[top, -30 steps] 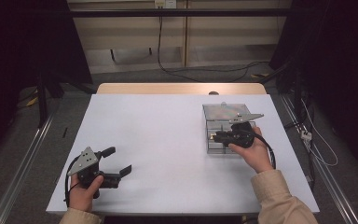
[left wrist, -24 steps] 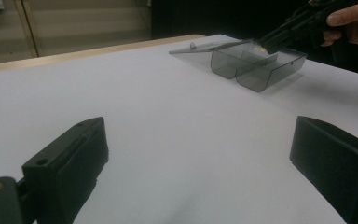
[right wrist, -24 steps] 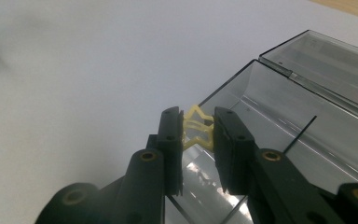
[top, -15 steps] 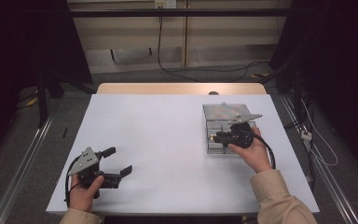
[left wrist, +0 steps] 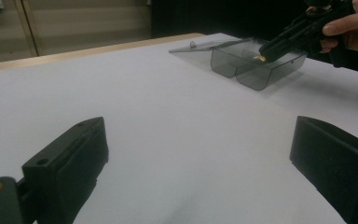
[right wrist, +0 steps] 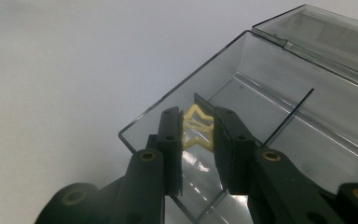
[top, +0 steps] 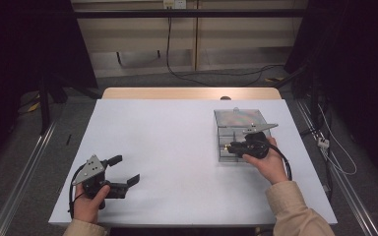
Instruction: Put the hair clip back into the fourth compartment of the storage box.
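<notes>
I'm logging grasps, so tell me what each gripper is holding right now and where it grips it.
The right gripper pinches a small yellow star-shaped piece by its two sides, over the clear box. The left gripper is open, holding nothing.

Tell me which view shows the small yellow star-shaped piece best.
The right gripper view: the yellow star piece sits close up, pinched between the right claw, over the clear box. The left gripper view shows a distant yellow speck; in the high view it is too small to make out.
</notes>
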### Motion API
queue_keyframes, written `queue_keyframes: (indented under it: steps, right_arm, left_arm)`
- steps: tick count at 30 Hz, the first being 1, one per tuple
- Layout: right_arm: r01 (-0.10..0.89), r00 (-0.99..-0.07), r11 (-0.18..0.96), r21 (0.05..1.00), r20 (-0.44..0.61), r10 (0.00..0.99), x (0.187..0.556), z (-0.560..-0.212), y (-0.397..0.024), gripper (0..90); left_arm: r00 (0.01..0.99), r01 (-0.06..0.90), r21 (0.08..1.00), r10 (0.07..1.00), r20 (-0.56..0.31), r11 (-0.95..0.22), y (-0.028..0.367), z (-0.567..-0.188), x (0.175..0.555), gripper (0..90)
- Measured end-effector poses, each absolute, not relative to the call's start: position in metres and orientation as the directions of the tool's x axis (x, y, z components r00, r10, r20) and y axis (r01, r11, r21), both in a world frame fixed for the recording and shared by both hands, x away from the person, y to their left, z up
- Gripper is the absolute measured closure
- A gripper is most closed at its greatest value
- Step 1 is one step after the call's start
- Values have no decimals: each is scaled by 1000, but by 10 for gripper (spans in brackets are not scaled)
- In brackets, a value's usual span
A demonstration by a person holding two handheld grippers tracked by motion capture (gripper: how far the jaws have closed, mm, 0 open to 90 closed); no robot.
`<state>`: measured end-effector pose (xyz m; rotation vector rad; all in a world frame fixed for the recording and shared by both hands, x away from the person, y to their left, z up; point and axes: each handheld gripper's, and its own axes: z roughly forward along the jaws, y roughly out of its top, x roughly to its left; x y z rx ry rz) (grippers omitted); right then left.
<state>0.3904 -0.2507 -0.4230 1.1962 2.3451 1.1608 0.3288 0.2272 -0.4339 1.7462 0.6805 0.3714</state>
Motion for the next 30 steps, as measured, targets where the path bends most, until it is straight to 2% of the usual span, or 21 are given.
queue_keyframes:
  steps: [30]
  right_arm:
    - [559, -633, 359, 747, 105, 767, 391, -426, -246, 732]
  left_arm:
    - [781, 252, 953, 617, -97, -169, 228, -434, 329, 41]
